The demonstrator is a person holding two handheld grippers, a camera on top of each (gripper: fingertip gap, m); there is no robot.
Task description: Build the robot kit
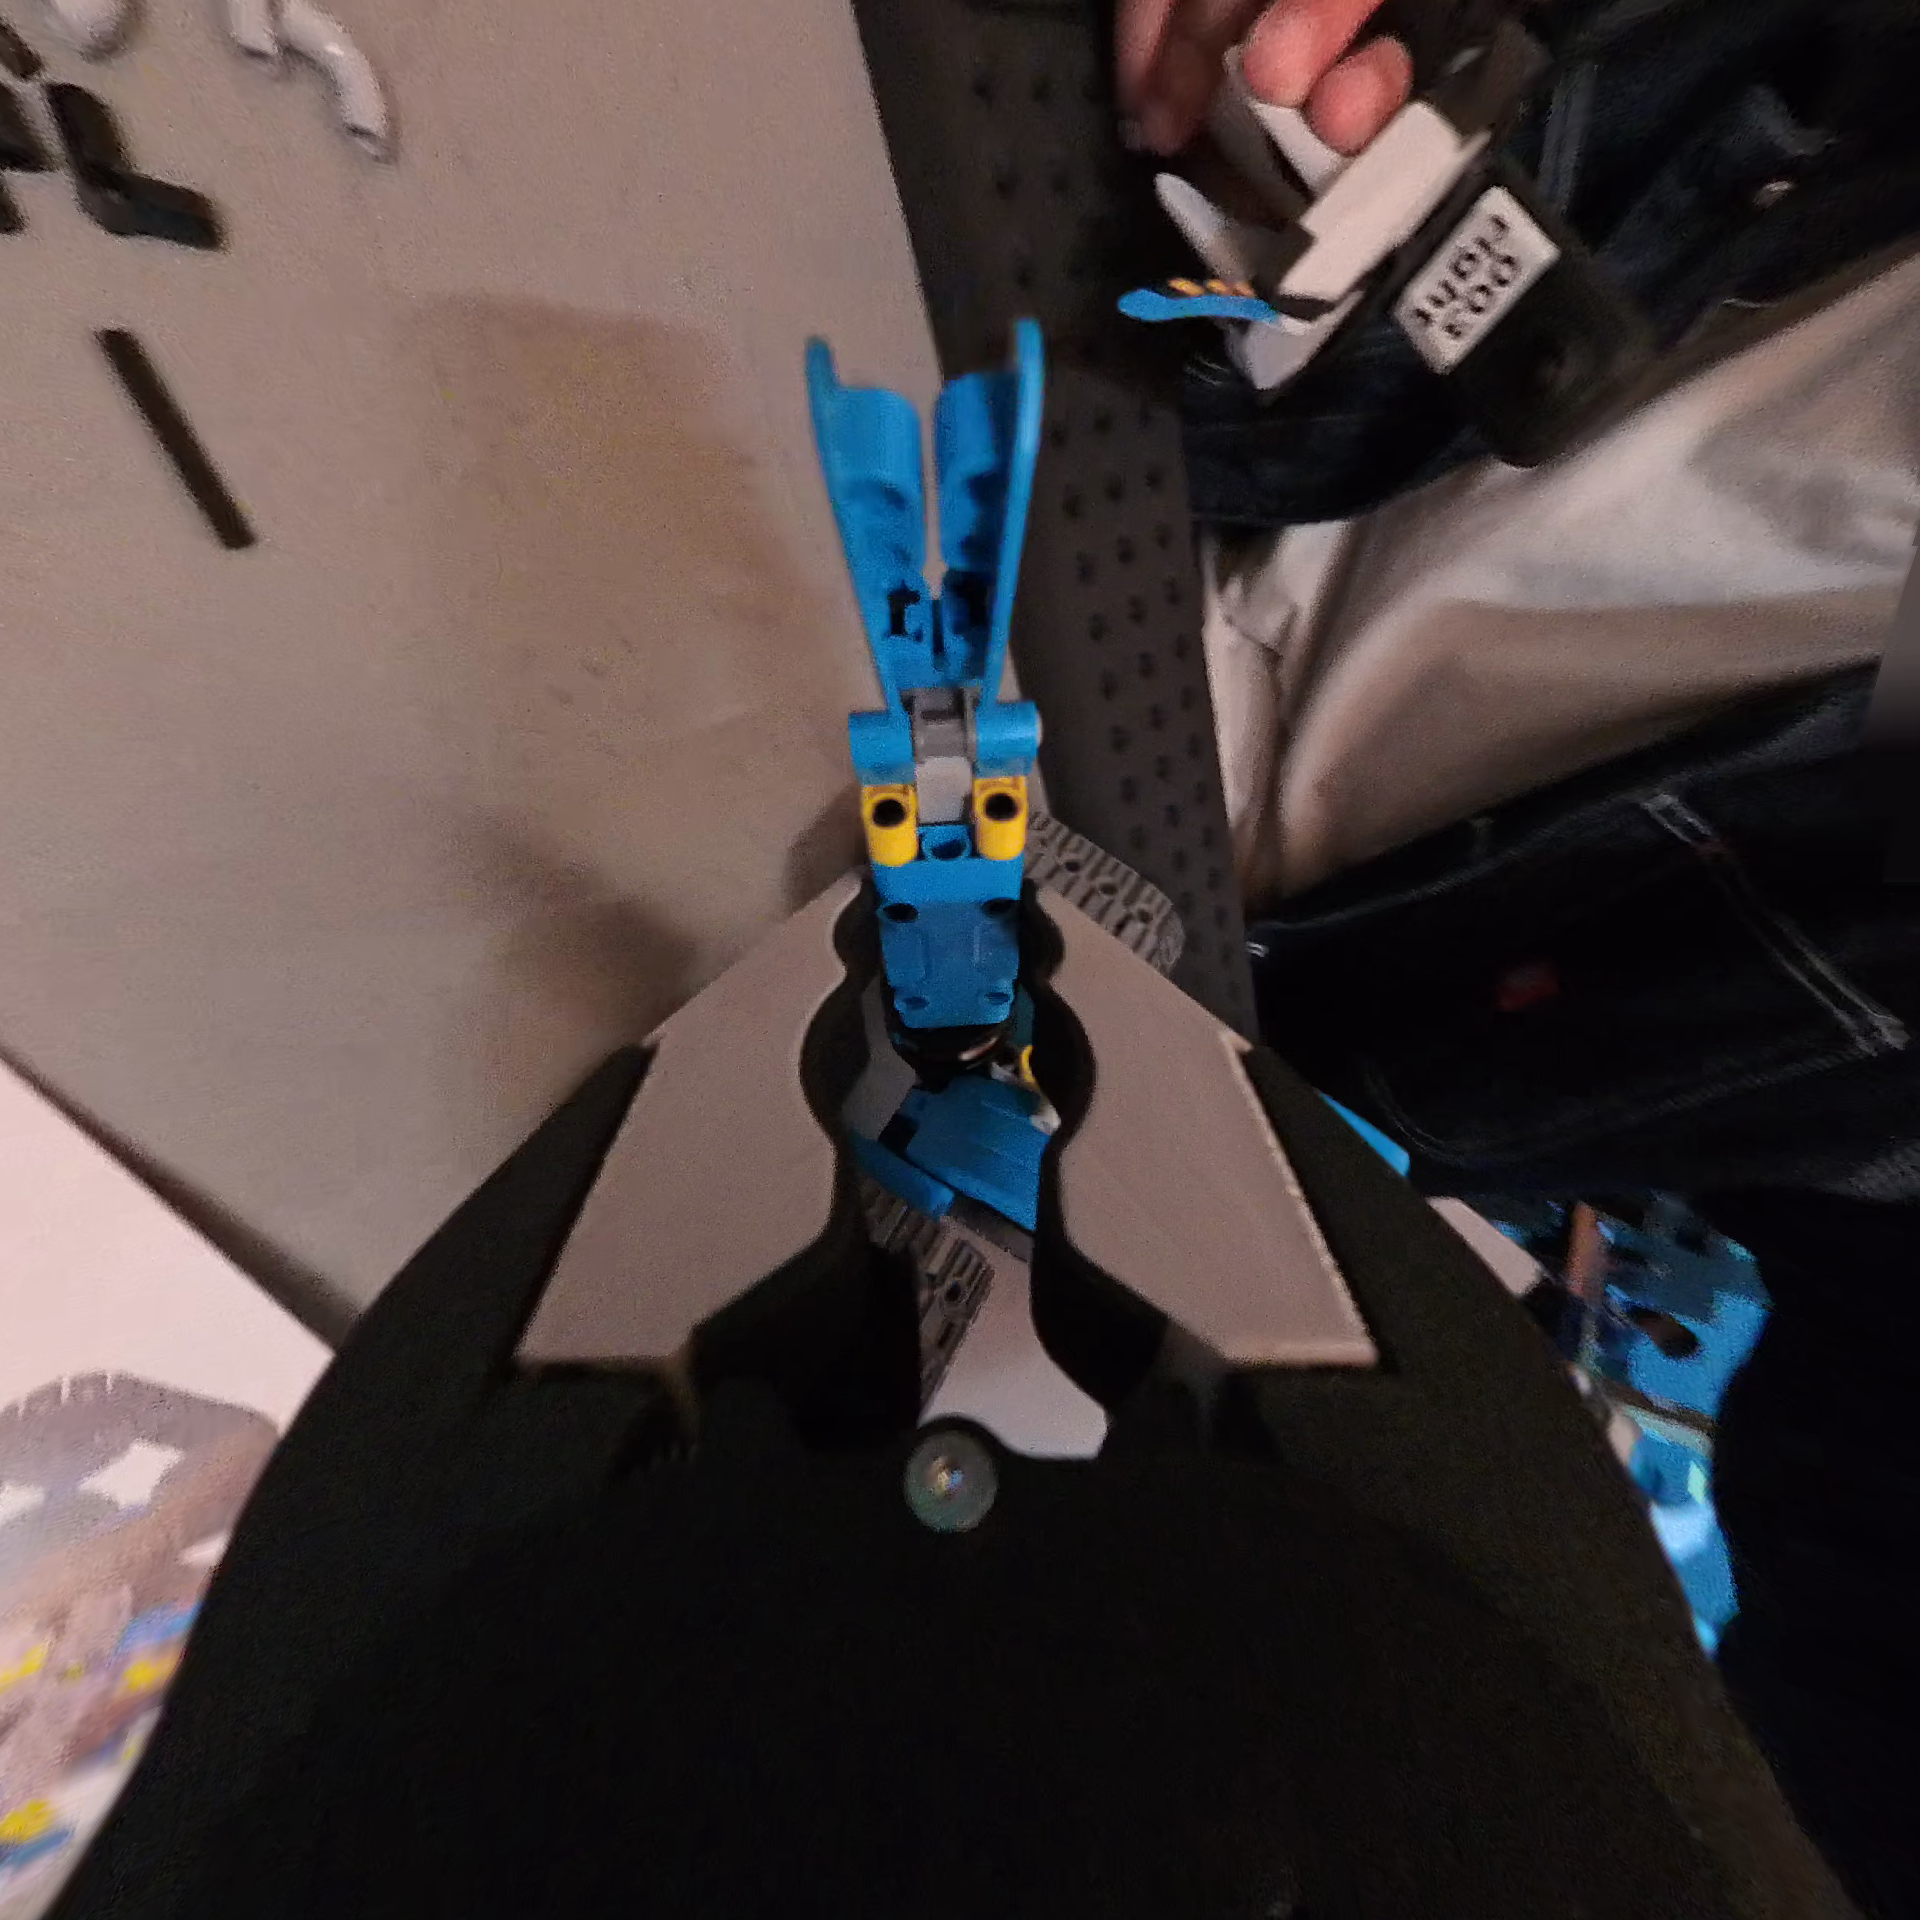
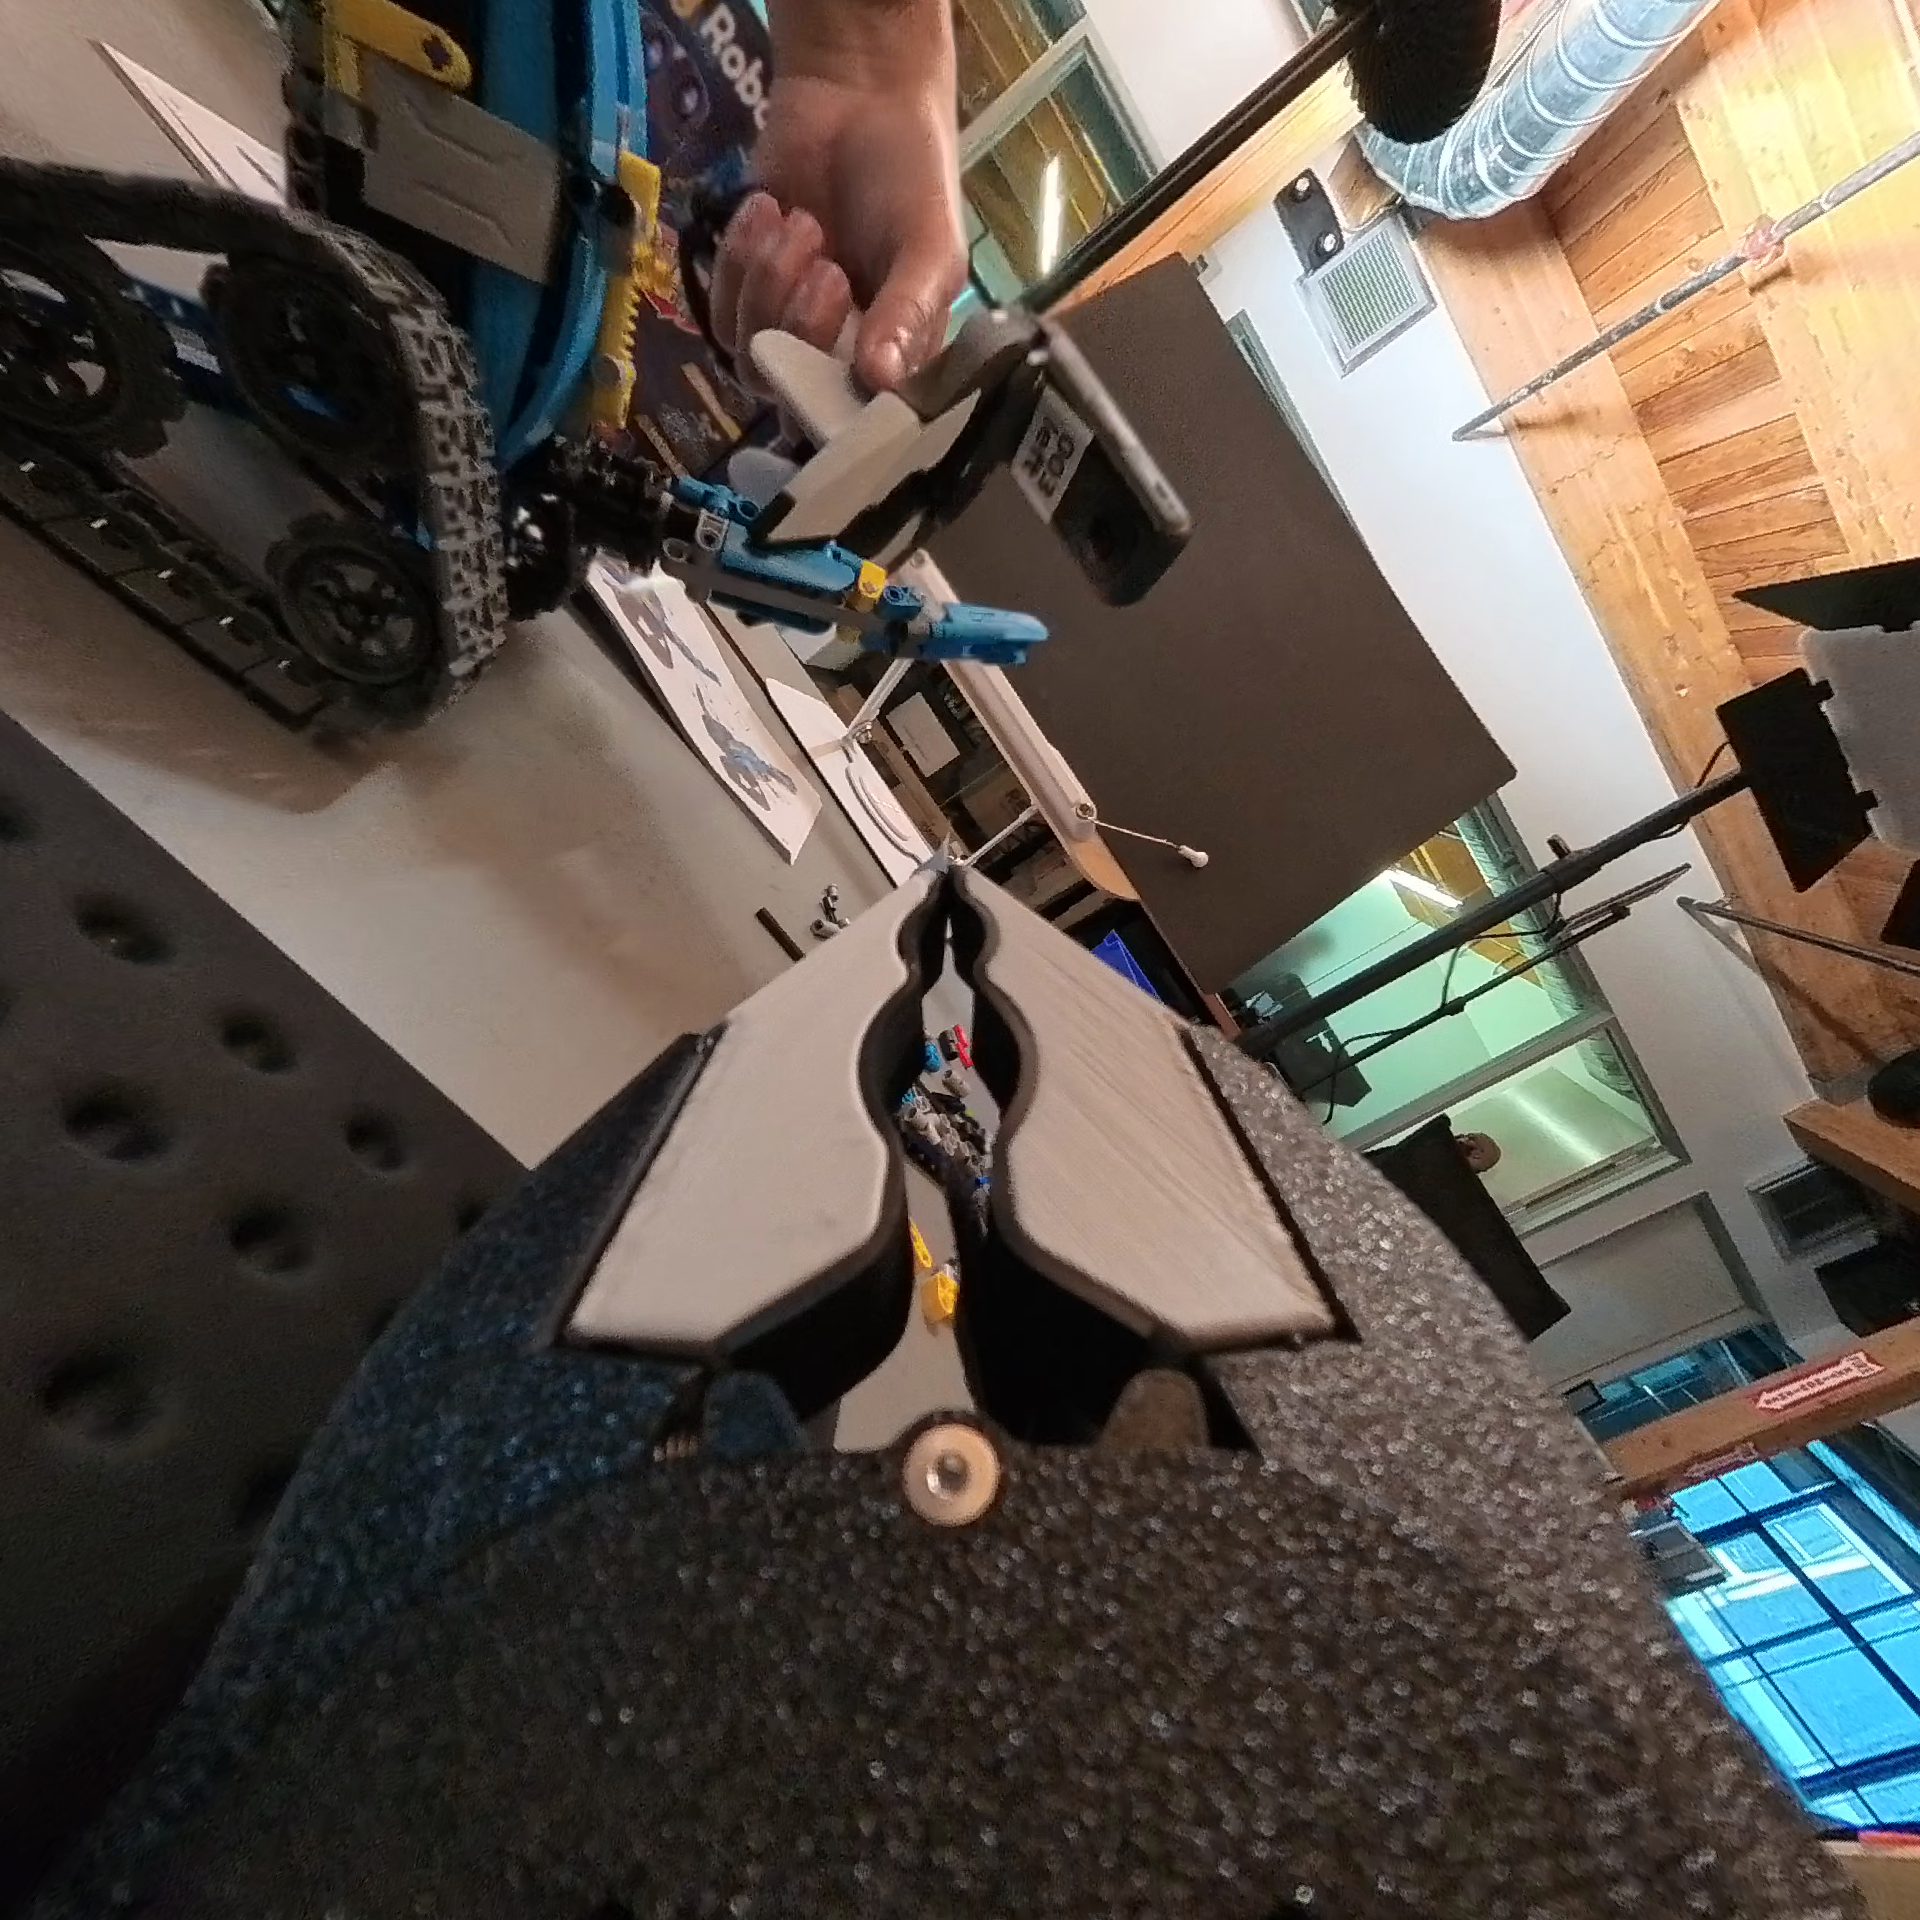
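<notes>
Gripping the blue brick arm point(image 1: 940, 935) of the tracked model point(image 2: 312, 416), my left claw point(image 1: 945, 914) is clamping its base, long axis running straight ahead over the worktop point(image 1: 468, 623). My right claw point(image 2: 951, 904) is pinching shut on nothing, hanging well apart from it.

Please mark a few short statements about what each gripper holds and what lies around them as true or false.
1. The left gripper is shut on a blue arm of a brick model. True.
2. The right gripper holds a yellow brick. False: its fingers meet at the tips with nothing between them.
3. The blue arm ends in two long blue prongs. True.
4. The tracked model lies on the floor. False: it sits on the grey table.
5. A hand holds the left gripper's handle. True.
6. The model's tracks are bright red. False: they are black and grey.
</notes>
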